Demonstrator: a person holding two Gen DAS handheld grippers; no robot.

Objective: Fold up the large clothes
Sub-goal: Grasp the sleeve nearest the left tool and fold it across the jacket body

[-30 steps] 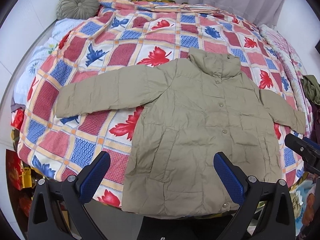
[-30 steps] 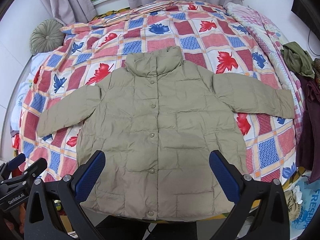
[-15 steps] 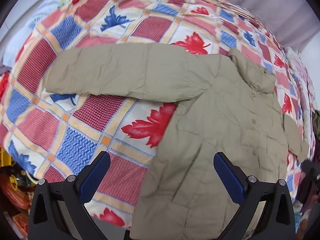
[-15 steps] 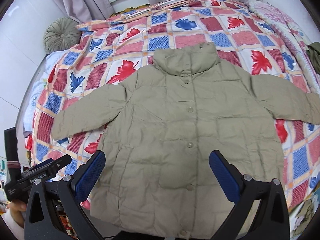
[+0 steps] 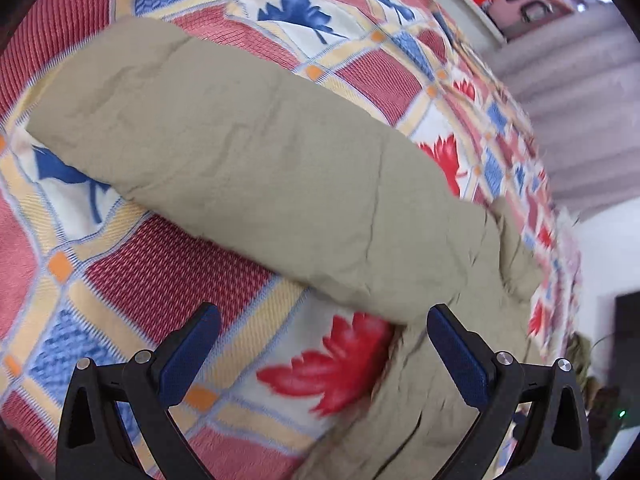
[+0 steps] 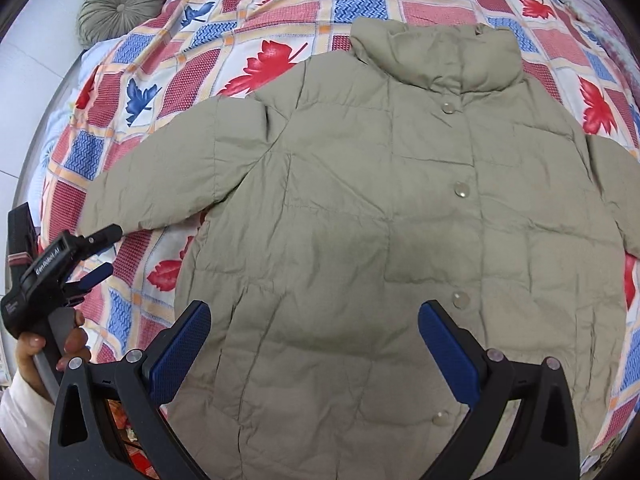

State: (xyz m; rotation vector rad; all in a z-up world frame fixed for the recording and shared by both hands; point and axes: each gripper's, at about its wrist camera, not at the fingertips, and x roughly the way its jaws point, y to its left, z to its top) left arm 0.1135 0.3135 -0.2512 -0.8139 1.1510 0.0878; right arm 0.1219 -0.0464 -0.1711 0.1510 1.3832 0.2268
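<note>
An olive puffer jacket [image 6: 384, 216] lies buttoned and flat on the leaf-patterned quilt [image 6: 256, 52]. The left gripper [image 5: 320, 344], jaws apart, has swung in low beside the left sleeve [image 5: 224, 152], likely the first fold; the right gripper [image 6: 314, 344] hovers, jaws apart, above the hem.

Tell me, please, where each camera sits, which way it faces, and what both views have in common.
Left wrist: on the left hand-held gripper, open and close above the bed, facing the jacket sleeve; only its own fingers show.
Right wrist: on the right hand-held gripper, open and higher up, facing the jacket front; the person's left hand shows, holding the other gripper.
Shared: that sleeve and the leaf-patterned bedspread.
</note>
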